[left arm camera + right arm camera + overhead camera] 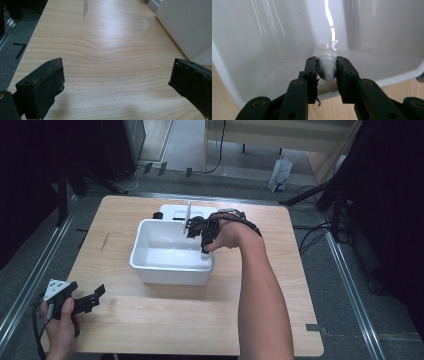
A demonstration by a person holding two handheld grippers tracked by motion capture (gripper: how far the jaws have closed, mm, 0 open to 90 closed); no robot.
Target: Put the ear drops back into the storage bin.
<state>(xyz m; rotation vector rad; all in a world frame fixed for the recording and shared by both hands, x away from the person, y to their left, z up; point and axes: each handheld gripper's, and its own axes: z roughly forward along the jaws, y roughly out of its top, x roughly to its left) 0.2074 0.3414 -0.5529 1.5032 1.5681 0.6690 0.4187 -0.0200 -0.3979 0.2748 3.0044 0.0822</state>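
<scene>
A white plastic tub (150, 267) stands in the middle of the wooden table (150, 330). My right gripper (205, 251) reaches down over the tub's right rim, shut on a small white bottle (326, 65) with a tapered nozzle. In the right gripper view the bottle sits squeezed between the black fingers (310, 75), nozzle toward the camera, over the tub's inside (274, 37). My left gripper (100, 292) rests at the table's front left corner, held in a hand, open and holding nothing. Its two fingers (47, 82) stand wide apart over bare wood in the left gripper view.
Behind the tub sits a white device (182, 211) with an upright plate and a black knob. The tub's outer wall (185, 25) shows at the upper right in the left gripper view. Metal rails (350, 285) and dark floor flank the table.
</scene>
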